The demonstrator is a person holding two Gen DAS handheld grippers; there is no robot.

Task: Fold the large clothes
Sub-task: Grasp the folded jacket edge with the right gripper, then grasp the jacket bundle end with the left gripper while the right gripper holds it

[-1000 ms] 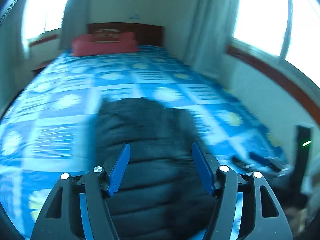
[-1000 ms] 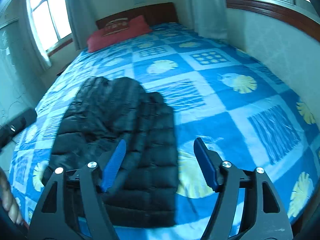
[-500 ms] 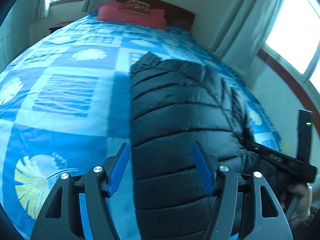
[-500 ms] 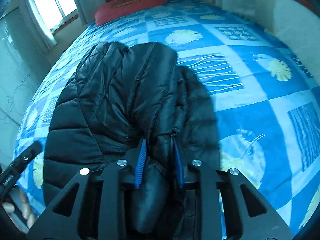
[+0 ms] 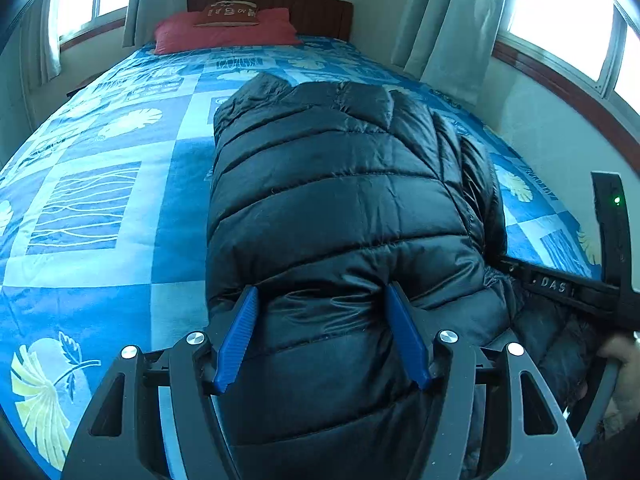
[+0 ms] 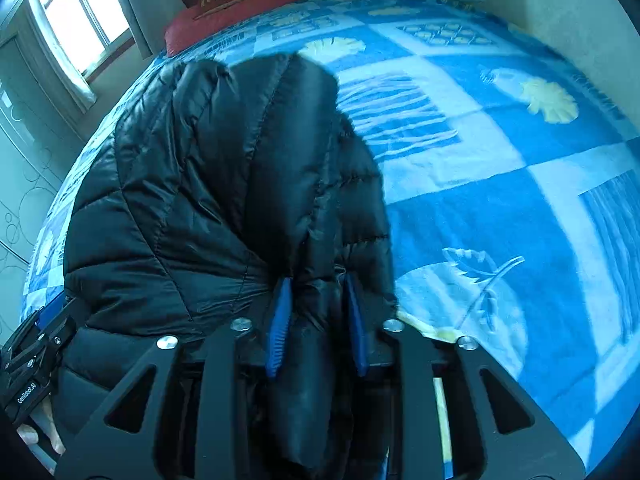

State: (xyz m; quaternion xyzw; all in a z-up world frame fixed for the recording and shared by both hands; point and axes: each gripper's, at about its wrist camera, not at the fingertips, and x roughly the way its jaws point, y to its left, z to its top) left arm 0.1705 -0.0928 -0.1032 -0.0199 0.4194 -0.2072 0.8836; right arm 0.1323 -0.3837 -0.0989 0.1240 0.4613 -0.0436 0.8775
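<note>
- Clearly, from the left wrist view, the black quilted puffer jacket [image 5: 340, 220] lies lengthwise on the blue patterned bedspread [image 5: 100, 208], its hem at the near edge of the bed and its collar end toward the red pillow [image 5: 224, 30] at the headboard.
- Its left gripper [image 5: 322, 300] hovers with jaws spread wide, straddling a puffed band near the hem; the blue pads [image 5: 238, 334] seem to brush the fabric without pinching it, though how deep they sit is hard to judge.
- At this view's right edge the other tool's black body shows, with a hand [image 5: 618, 354] on it.
- From the right wrist view, the right gripper [image 6: 318, 300] is clamped on a bunched ridge of jacket [image 6: 208, 184] near the hem, on the side toward the bedspread [image 6: 500, 208]; its jaws have just been easing apart slightly, the fabric between them still.
- To do this step well, the left should bite a matching fold at the same height before both lift, so the hem rises level.
- Only the right view shows the actual pinch and the jacket's folded-in sleeve side; only the left shows the smooth back panel.
</note>
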